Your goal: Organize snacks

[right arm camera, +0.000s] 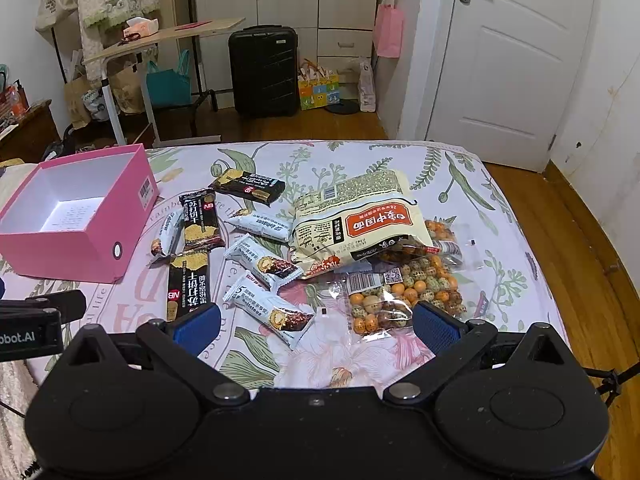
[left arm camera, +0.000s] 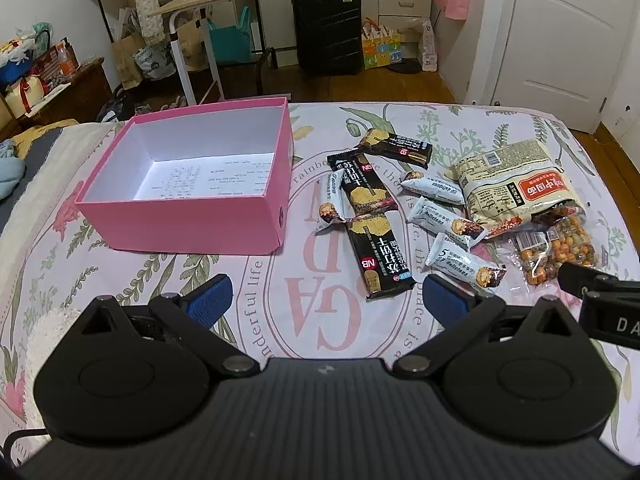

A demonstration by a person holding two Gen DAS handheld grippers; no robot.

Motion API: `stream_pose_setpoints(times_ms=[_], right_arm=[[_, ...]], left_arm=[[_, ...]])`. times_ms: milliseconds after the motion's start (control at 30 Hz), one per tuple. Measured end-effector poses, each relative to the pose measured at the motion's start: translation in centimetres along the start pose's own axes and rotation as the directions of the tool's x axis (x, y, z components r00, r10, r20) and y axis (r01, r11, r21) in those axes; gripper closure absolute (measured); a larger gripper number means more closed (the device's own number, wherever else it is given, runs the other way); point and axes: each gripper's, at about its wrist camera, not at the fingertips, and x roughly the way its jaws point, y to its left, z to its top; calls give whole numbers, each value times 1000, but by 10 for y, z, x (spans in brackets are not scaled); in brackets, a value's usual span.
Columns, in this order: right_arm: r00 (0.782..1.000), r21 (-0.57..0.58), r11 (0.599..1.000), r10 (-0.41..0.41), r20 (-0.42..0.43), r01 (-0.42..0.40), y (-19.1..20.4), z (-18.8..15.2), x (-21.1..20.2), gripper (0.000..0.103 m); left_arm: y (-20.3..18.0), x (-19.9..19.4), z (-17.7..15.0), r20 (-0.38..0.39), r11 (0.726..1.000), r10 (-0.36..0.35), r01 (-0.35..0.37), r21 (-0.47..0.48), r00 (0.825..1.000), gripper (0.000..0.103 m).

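An open pink box point(left arm camera: 180, 220) with a white, empty inside sits on the bed at the left; it also shows in the right wrist view point(right arm camera: 68, 256). To its right lie snacks: black cracker packs point(left arm camera: 380, 256) point(right arm camera: 188, 284), several white bars point(left arm camera: 464, 264) point(right arm camera: 276, 312), a cream noodle bag point(left arm camera: 512, 184) point(right arm camera: 352, 220) and a clear bag of coated nuts point(left arm camera: 560, 252) point(right arm camera: 400, 296). My left gripper point(left arm camera: 326, 300) is open and empty, above the sheet in front of the snacks. My right gripper point(right arm camera: 316, 326) is open and empty, its jaws either side of the nearest white bar and nut bag.
The floral bed sheet point(left arm camera: 320, 328) covers the bed; its far edge point(right arm camera: 320, 144) drops to a wooden floor. Beyond stand a black suitcase point(right arm camera: 264, 72), a rolling desk point(right arm camera: 160, 36), bags and a white door point(right arm camera: 516, 60). A grey blanket point(left arm camera: 12, 168) lies at the left.
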Motion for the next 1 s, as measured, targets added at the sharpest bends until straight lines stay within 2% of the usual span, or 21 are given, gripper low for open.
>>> stream_pose_setpoints(times_ms=[133,500,567,633,733,800,933,1000], right_arm=[[1000,-4,1000,-3,8,3,-1,0,0,0],[993,-12,1000,16,115,-15,-3,-4,-7,0],[990,-60,998,36,135,-28,2,-6,-2,0],[985,-164,986,66,158,-40,14,-7,5,0],[972,-311,949,123,200,-56,33,-5,18,0],[959,-377,918,205,194,-120,43,-4,31,0],[942,-425,864,329,70,-271,59,-1,75,1],[921,-433,831,390,5,-349,68,-5,95,10]], left_arm=[[-1,-1,0,10,1000,-4,4,1,1000,0],[4,-5,-4,84,999,-34,35,-10,996,0],[6,-2,-3,88,999,-53,52,3,995,1],[10,4,0,86,998,-58,58,0,995,2],[19,17,8,74,998,-59,60,-5,995,3],[25,29,15,56,997,-73,73,9,996,3],[28,60,30,22,990,-125,123,64,992,4],[25,79,35,-6,985,-150,149,82,989,7]])
